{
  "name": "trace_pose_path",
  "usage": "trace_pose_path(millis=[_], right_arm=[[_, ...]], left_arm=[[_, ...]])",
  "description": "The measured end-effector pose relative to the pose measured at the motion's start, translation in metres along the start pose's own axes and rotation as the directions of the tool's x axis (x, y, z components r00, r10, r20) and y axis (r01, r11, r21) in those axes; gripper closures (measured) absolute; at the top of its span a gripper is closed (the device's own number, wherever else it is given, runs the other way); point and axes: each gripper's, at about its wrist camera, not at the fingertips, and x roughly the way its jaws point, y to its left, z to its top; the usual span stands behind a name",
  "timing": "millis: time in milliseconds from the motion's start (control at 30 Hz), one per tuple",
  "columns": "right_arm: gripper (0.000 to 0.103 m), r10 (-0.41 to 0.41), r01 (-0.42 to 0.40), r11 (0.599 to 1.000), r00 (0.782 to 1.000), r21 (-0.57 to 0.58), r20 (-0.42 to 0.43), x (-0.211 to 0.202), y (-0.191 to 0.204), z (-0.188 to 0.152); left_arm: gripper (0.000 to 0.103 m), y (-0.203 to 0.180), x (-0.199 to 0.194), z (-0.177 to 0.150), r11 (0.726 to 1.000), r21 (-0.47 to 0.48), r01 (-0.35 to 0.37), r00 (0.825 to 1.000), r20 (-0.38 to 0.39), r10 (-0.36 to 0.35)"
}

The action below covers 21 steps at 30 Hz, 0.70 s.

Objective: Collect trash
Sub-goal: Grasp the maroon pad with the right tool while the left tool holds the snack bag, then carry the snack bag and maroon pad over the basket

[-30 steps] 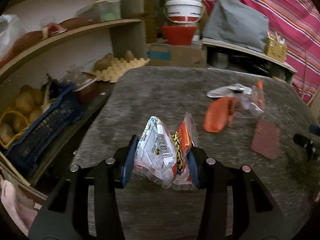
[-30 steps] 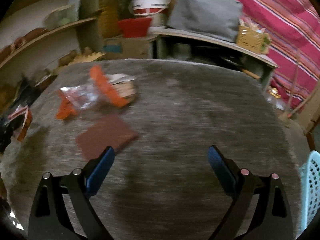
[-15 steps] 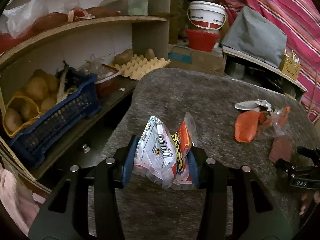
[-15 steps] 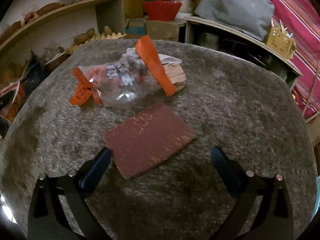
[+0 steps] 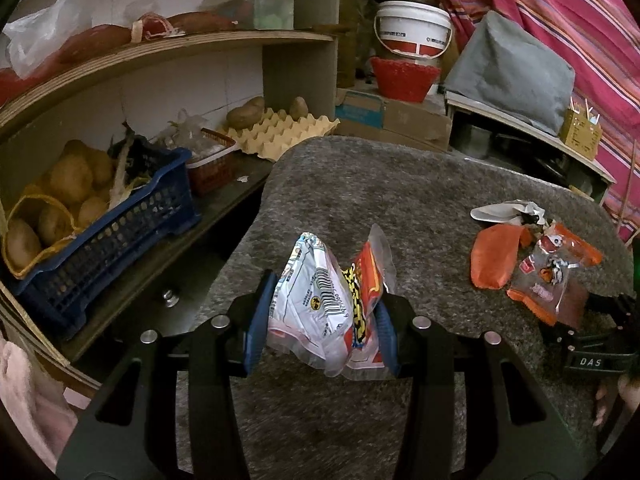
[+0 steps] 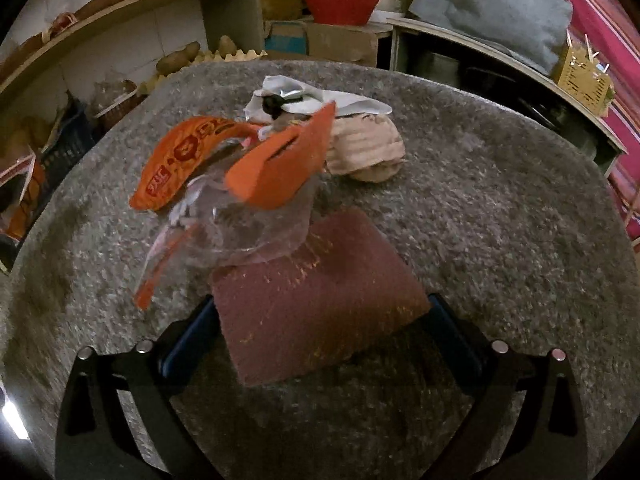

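My left gripper point(image 5: 324, 320) is shut on a crumpled silver, red and yellow snack wrapper point(image 5: 332, 300), held above the grey table point(image 5: 400, 200). My right gripper point(image 6: 320, 320) is open, its fingers on either side of a flat maroon pad point(image 6: 316, 300) lying on the table point(image 6: 500, 200). Just beyond the pad lies an orange and clear plastic wrapper point(image 6: 240, 176), with a white crumpled wrapper point(image 6: 304, 96) and a beige wrapper point(image 6: 364, 148) behind it. The same pile point(image 5: 528, 260) shows at the right of the left wrist view, with the right gripper point(image 5: 592, 344) beside it.
Left of the table stand wooden shelves point(image 5: 168, 46) with a blue crate of potatoes point(image 5: 100, 224), a red basket point(image 5: 212, 164) and an egg tray point(image 5: 280, 132). Behind the table are a red bowl point(image 5: 404, 76), a white bucket point(image 5: 414, 26), cardboard boxes and a grey cover point(image 5: 512, 72).
My right gripper has moved forward over the table until its open fingers flank the maroon pad. My left gripper has pulled back and left, still holding the snack wrapper.
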Motion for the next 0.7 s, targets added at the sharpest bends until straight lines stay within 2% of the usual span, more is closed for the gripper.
trace_pose_path(millis=[67,233,467,700], right_arm=[[0.010,0.012,-0.012,1.000,1.000,-0.003,0.005,-0.001,0.001,0.000],[0.012,0.024,-0.024,1.000,0.999,0.002,0.029,-0.009,-0.002,-0.003],[0.012,-0.027,0.027,1.000,0.997,0.011,0.066,-0.037,-0.019,-0.016],[0.012,-0.098,0.089,0.993,0.989,0.083,0.107,-0.072,-0.066,-0.027]], left_arm=[[0.059,-0.001,0.000,0.000,1.000,0.001,-0.001,1.000,0.000,0.001],[0.059,-0.006,-0.001,0.002,1.000,0.008,0.001,1.000,0.006,-0.001],[0.059,-0.017,-0.008,0.003,1.000,0.023,0.009,1.000,0.017,-0.010],[0.059,-0.034,-0.021,0.004,0.999,0.041,0.026,0.999,0.036,-0.028]])
